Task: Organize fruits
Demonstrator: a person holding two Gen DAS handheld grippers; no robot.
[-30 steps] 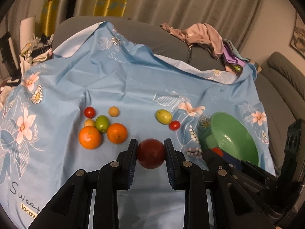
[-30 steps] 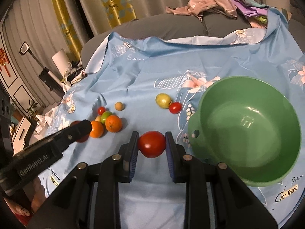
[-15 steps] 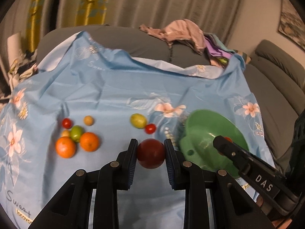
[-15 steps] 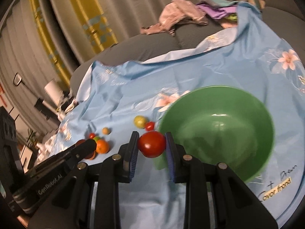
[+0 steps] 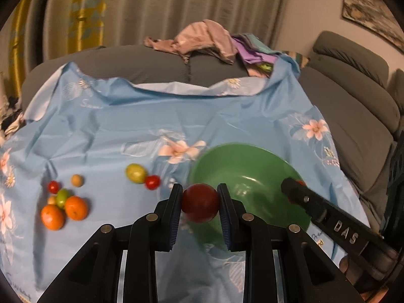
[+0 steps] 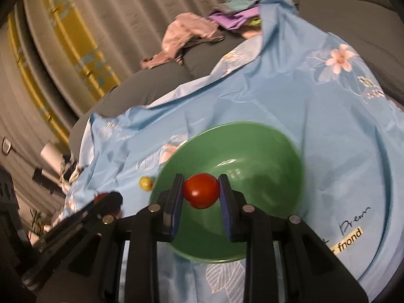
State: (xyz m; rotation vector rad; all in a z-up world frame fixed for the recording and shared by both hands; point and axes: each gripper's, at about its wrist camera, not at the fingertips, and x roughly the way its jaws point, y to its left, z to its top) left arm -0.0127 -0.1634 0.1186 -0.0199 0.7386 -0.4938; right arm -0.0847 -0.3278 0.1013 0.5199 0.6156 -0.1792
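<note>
The left gripper (image 5: pixel 200 205) is clamped on a dark red tomato (image 5: pixel 199 202), its blue pads pressing the fruit at its widest part on either side, and it hangs at the near left rim of the green bowl (image 5: pixel 252 166). The right gripper (image 6: pixel 200 192) grips a brighter red tomato (image 6: pixel 201 190) the same way and hangs over the bowl's hollow, which looks bare in the right wrist view. Both tomatoes are, I judge, light, smooth-skinned and a little soft, so a firm squeeze could bruise or split them and a loose one could let the glossy skin slide; holding across the middle, as here, seems the safest place. They would probably roll once let go, so the bowl's deep centre is a better drop spot than its rim. Counting what lies on the blue flowered cloth (image 5: pixel 176 116) in the left wrist view: two oranges (image 5: pixel 64 212) touching each other, one small green fruit (image 5: pixel 62 195) against them, one pale small fruit half hidden beside it, one small red cherry tomato (image 5: pixel 53 186), and one small tan round fruit (image 5: pixel 76 180) just apart. Nearer the bowl sit one yellow-green fruit (image 5: pixel 136 173) and one more red cherry tomato (image 5: pixel 152 181), touching. That makes eight loose fruits, plus two held, and one bowl.
</note>
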